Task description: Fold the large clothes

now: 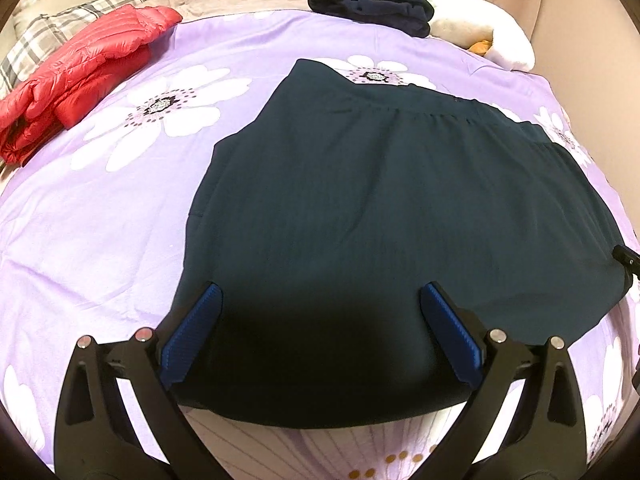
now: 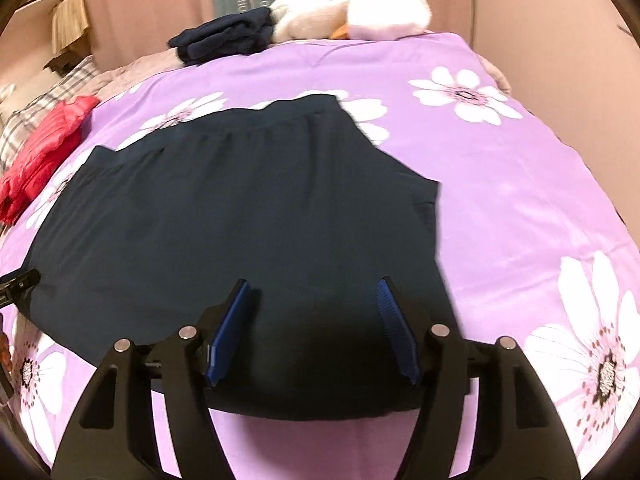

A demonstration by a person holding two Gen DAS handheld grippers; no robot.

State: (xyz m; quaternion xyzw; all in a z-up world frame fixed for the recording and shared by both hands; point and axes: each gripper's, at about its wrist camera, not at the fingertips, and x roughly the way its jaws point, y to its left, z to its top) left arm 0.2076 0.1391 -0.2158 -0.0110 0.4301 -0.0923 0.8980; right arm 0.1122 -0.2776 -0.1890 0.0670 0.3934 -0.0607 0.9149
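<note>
Dark garment (image 1: 400,208) lies flat ahead, waistband far, hem nearest; left gripper (image 1: 320,292) and right gripper (image 2: 314,286) hover over hem corners, both spread wide, empty.

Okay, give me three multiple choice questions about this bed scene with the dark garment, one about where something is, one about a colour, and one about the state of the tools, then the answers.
1. Where does the red puffer jacket lie, seen from the left wrist camera?
A. On the dark teal garment
B. Far left on the bedspread, apart from the garment
C. Between the tool fingers

2. What colour is the bedspread?
A. Purple with white flowers
B. Plain grey
C. Green stripes

3. How do the left tool and right tool stand?
A. Both shut on the garment
B. Left shut, right open
C. Both open above the garment's near edge

Answers: 1 B, the jacket sits at the far left with bare spread between it and the dark teal garment. 2 A, purple cloth with large white flowers. 3 C, a wide gap shows between each pair of fingers.
</note>
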